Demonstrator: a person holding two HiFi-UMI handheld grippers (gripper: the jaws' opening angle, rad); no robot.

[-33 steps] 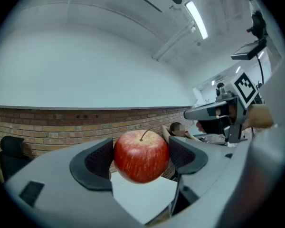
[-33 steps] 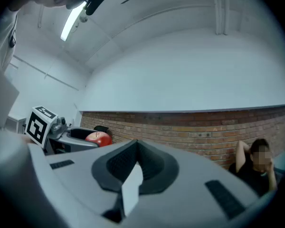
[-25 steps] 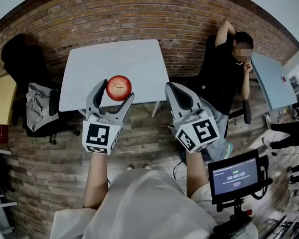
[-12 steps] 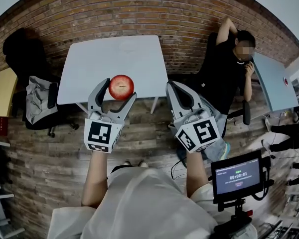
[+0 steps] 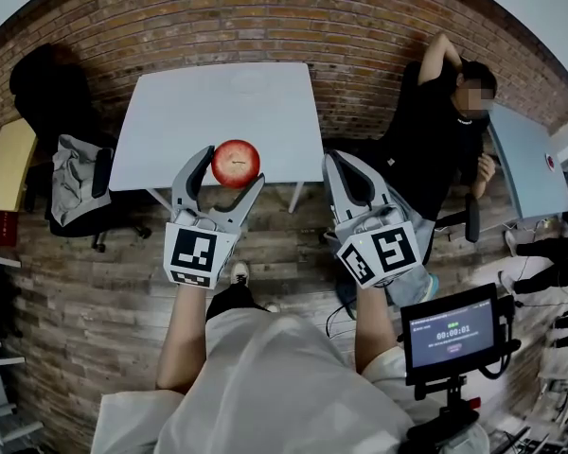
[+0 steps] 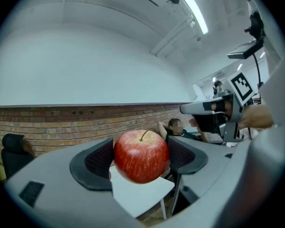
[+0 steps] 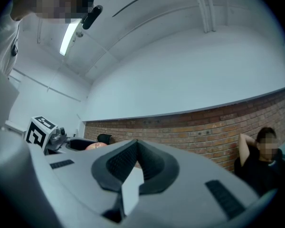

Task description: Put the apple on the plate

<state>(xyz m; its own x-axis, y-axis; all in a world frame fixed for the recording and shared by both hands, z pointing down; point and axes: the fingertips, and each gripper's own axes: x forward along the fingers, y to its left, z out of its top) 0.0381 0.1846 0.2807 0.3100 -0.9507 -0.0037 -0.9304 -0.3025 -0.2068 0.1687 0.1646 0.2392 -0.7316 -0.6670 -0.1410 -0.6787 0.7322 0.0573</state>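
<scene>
My left gripper [image 5: 229, 165] is shut on a red apple [image 5: 236, 163], held up in the air over the near edge of a white table [image 5: 189, 121]. In the left gripper view the apple [image 6: 141, 156] sits stem up between the two dark pads [image 6: 97, 161], with the table top [image 6: 142, 194] below it. A faint round outline [image 5: 249, 81] shows far back on the table; whether it is the plate I cannot tell. My right gripper [image 5: 333, 162] hangs beside the left one, off the table's right corner, shut with nothing in it [image 7: 136, 148].
A person in black [image 5: 445, 130] sits to the right of the table, next to a second table [image 5: 519, 159]. An office chair with a jacket [image 5: 74, 192] stands left of the table. A brick wall [image 5: 265, 17] lies behind it. A small monitor [image 5: 450, 329] is at my lower right.
Both grippers and the apple have come closer to the table; the apple now overlaps its near edge. A foot has stepped forward below. The left gripper's hold on the apple is unchanged.
</scene>
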